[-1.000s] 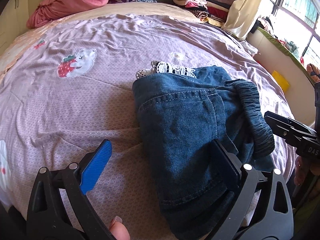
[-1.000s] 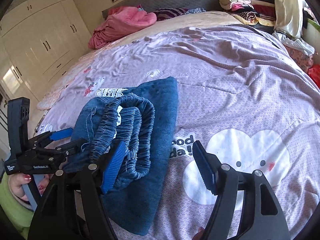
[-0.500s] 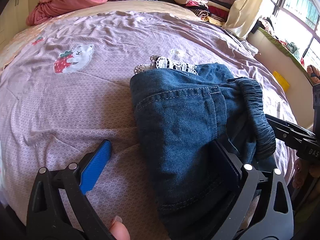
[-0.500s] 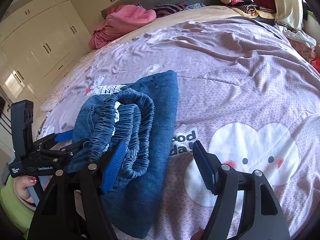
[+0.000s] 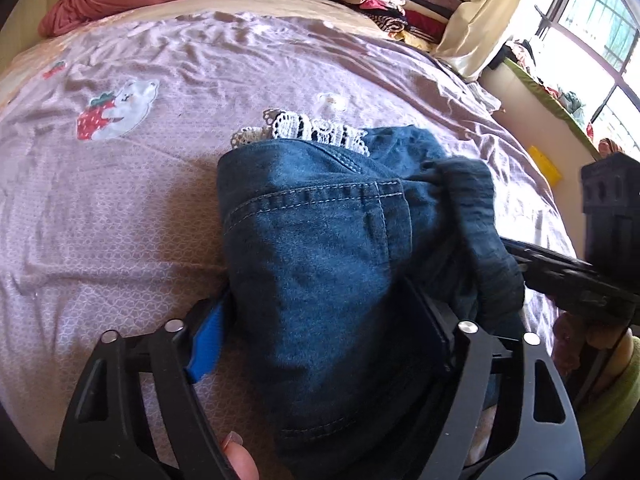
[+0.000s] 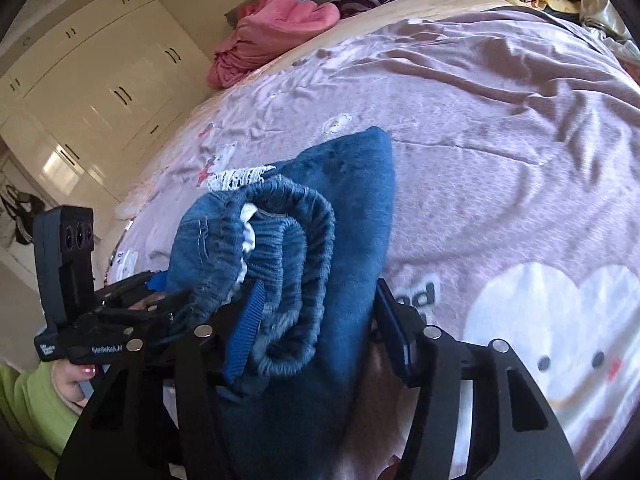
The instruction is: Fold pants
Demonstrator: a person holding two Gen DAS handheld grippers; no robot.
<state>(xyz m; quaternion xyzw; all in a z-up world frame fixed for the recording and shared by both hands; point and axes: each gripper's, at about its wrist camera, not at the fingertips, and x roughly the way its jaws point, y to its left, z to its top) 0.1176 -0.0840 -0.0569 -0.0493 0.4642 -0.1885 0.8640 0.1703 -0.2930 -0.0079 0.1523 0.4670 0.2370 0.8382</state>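
Left wrist view: both hand-held grippers (image 5: pixel 320 332) (image 6: pixel 320 320) closing around folded pants (image 5: pixel 320 248) on the lilac bedspread (image 5: pixel 120 200) near white wardrobes (image 6: pixel 100 92).

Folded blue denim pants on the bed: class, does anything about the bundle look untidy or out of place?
Yes. A white lace trim sticks out from the far edge of the folded blue denim pants, and the gathered elastic waistband bulges in loose curls instead of lying flat.
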